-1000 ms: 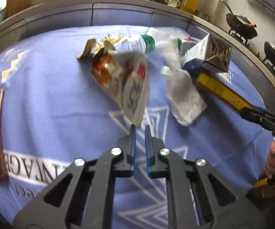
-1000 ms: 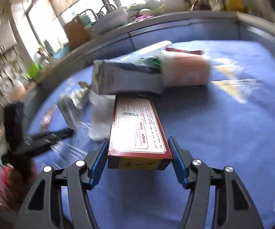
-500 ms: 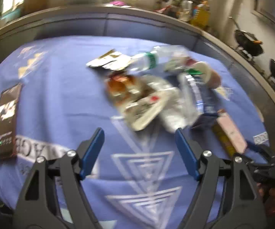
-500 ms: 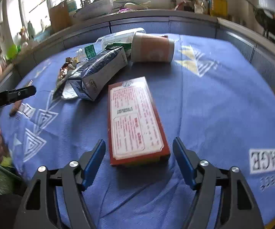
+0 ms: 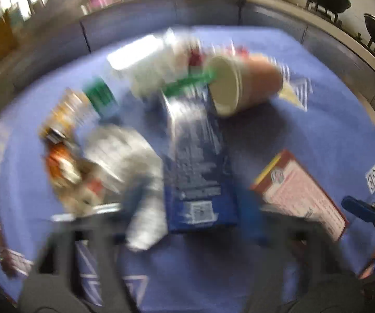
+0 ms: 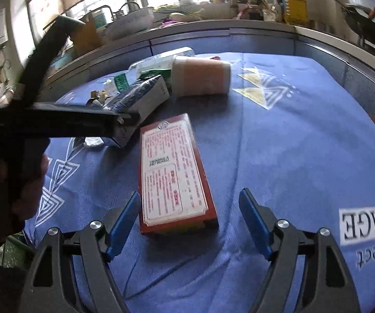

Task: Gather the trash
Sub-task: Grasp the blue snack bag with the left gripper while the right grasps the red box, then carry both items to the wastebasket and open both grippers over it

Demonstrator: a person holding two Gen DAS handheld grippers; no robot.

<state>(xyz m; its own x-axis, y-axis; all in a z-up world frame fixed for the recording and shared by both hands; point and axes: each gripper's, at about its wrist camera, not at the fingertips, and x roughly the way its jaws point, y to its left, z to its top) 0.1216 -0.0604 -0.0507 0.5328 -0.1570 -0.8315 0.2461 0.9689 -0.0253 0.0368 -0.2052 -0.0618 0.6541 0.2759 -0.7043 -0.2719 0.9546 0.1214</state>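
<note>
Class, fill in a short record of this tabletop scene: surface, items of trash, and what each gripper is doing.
surface: blue printed tablecloth
flat box: red box, lying flat, its near end between the right gripper's fingers
carton: blue carton, on its side, its near end between the left gripper's fingers
cup: paper cup, tipped on its side
bottle: plastic bottle, lying behind the cup
left gripper: blurred, jaws closing, grip unclear
right gripper: jaws closing, pads not yet touching the box

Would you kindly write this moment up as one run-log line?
left gripper: closing around blue carton | right gripper: closing, astride red box, pads clear | paper cup: lying on tablecloth
</note>
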